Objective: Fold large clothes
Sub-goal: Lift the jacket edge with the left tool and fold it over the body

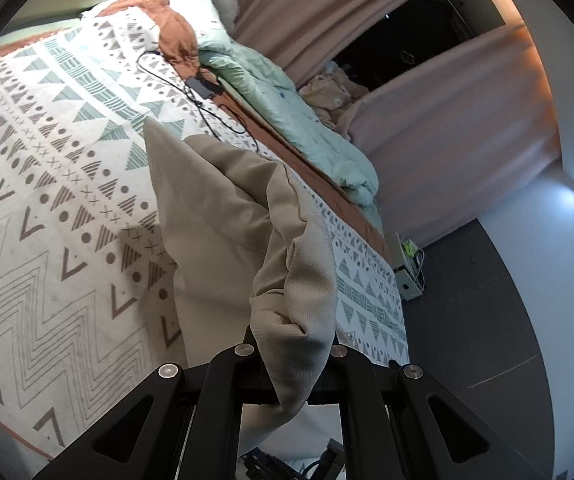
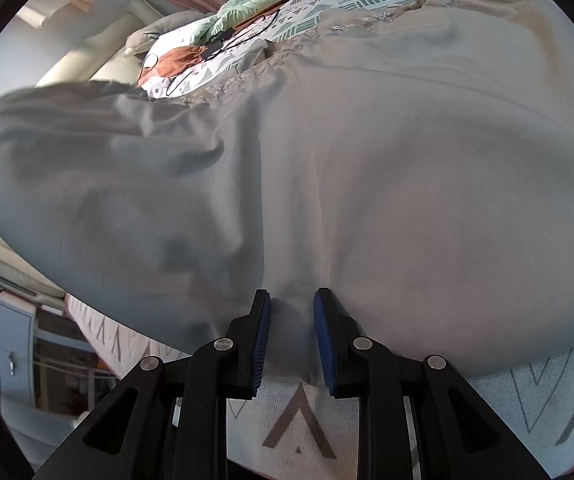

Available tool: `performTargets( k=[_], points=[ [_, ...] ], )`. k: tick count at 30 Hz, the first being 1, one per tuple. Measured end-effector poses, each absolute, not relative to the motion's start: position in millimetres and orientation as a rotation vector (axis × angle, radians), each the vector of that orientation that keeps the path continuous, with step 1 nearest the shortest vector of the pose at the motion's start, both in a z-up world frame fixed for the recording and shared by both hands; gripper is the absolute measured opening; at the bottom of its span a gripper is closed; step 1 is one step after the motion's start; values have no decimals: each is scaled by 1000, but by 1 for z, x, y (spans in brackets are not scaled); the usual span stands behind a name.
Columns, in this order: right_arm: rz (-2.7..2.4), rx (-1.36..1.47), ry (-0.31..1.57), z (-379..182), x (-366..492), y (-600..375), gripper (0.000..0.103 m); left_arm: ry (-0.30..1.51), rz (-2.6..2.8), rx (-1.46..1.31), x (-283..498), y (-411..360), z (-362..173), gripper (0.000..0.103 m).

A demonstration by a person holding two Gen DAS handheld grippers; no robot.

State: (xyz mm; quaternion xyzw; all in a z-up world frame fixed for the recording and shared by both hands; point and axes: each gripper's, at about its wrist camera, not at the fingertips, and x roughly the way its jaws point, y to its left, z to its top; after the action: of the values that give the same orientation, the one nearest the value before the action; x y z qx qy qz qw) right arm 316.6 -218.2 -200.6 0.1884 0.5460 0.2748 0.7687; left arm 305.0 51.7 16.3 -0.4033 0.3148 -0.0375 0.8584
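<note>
A large beige garment (image 2: 367, 160) lies spread on the patterned bedspread (image 2: 303, 424). My left gripper (image 1: 293, 344) is shut on a bunched corner of the beige garment (image 1: 223, 208) and holds it lifted above the bed, so the cloth hangs from the jaws and hides the fingertips. My right gripper (image 2: 291, 300) is low at the bed's near edge with its blue-padded fingers (image 2: 261, 336) standing apart on either side of a fold at the garment's hem. The left part of the garment rises off the bed in the right wrist view.
A black cable and adapter (image 1: 203, 88) lie on the bedspread (image 1: 47, 160). A mint duvet (image 1: 295, 112) and orange blanket (image 1: 175, 28) are bunched along the far side. Pink curtains (image 1: 447, 112) hang beyond. The dark floor (image 1: 487, 320) and a box (image 1: 407, 268) are right of the bed.
</note>
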Motion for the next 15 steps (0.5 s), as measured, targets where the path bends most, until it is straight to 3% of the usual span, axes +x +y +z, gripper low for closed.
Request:
performTargets(
  k=[9,15],
  points=[
    [652,590,1225,-204,322,-240,24,707,-191,-768,349,-26,41,6],
    [607,660,1083,-169,317,-305,24,752,-239,-743,383,-74,44,6]
  ],
)
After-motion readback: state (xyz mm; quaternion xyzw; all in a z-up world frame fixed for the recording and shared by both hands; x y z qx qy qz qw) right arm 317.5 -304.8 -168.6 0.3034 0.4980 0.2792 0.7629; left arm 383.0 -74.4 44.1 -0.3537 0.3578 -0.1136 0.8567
